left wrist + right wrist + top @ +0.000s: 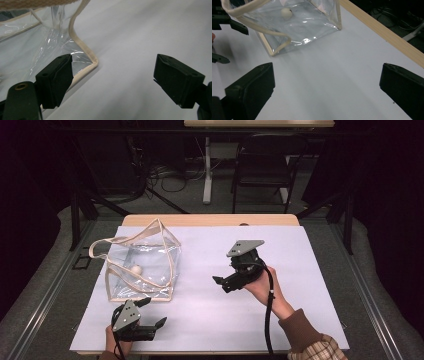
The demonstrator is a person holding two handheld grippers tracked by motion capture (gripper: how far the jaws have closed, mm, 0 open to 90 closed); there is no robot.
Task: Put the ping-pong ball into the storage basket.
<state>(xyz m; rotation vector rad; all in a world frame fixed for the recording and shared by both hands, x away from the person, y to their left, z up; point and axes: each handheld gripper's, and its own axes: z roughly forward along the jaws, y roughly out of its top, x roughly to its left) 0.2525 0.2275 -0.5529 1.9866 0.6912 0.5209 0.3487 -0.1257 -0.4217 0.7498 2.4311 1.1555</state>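
Observation:
A clear plastic bag with beige trim and handles stands on the white sheet at the left. Inside it lies a small white ball. My left gripper is open just in front of the bag's near corner, with nothing between its jaws. In the left gripper view the open gripper has its left jaw beside the bag's corner. My right gripper is open at mid table, pointing left toward the bag. The right gripper view shows the open gripper, the bag and the ball ahead.
A white sheet covers the wooden table, whose far edge shows as a bare strip. A black chair and a table leg stand on the floor beyond. The left gripper's fingers show beside the bag.

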